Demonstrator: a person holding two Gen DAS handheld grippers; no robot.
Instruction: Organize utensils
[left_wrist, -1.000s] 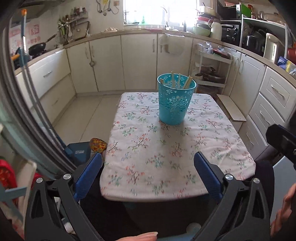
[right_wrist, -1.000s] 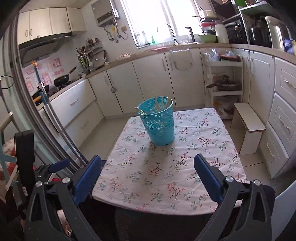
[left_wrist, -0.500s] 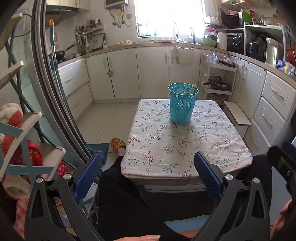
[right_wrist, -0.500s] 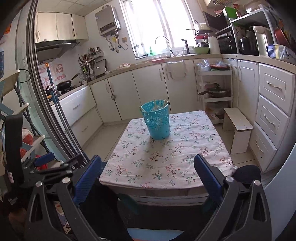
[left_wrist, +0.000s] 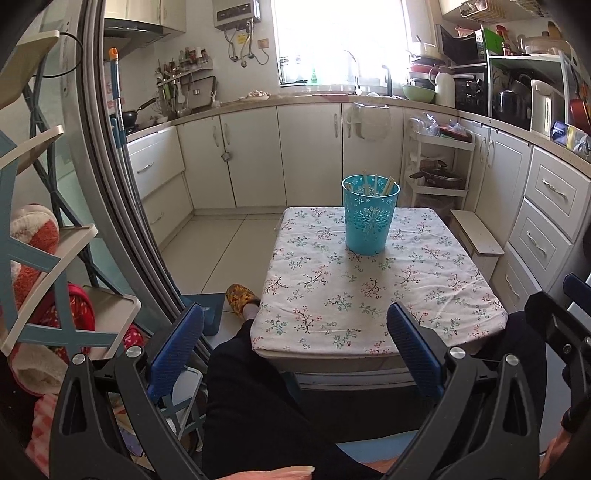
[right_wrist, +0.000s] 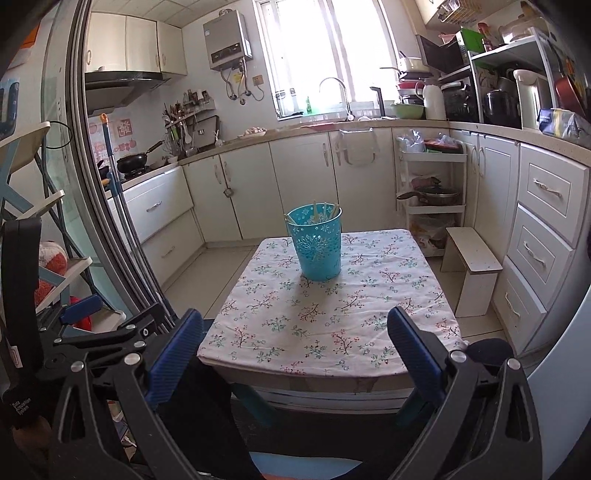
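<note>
A turquoise perforated cup (left_wrist: 370, 215) (right_wrist: 315, 244) stands upright on the far half of a small table with a floral cloth (left_wrist: 373, 295) (right_wrist: 332, 314). Several pale chopsticks (left_wrist: 376, 185) (right_wrist: 324, 211) stick out of its top. My left gripper (left_wrist: 295, 345) hangs open and empty, held back from the table's near edge above a person's dark-clothed lap. Likewise pulled back, my right gripper (right_wrist: 295, 347) is open and empty. No utensils lie on the cloth.
White kitchen cabinets (left_wrist: 310, 155) line the back and right walls. A low wooden stool (right_wrist: 472, 266) stands right of the table. A sliding door frame (left_wrist: 110, 184) and a blue-white shelf rack (left_wrist: 44, 258) are on the left. A slippered foot (left_wrist: 240, 297) rests on the floor.
Both grippers have drawn back and away from the table, so the cup and cloth look smaller and farther off. Both stayed open and empty. The cup has not moved.
</note>
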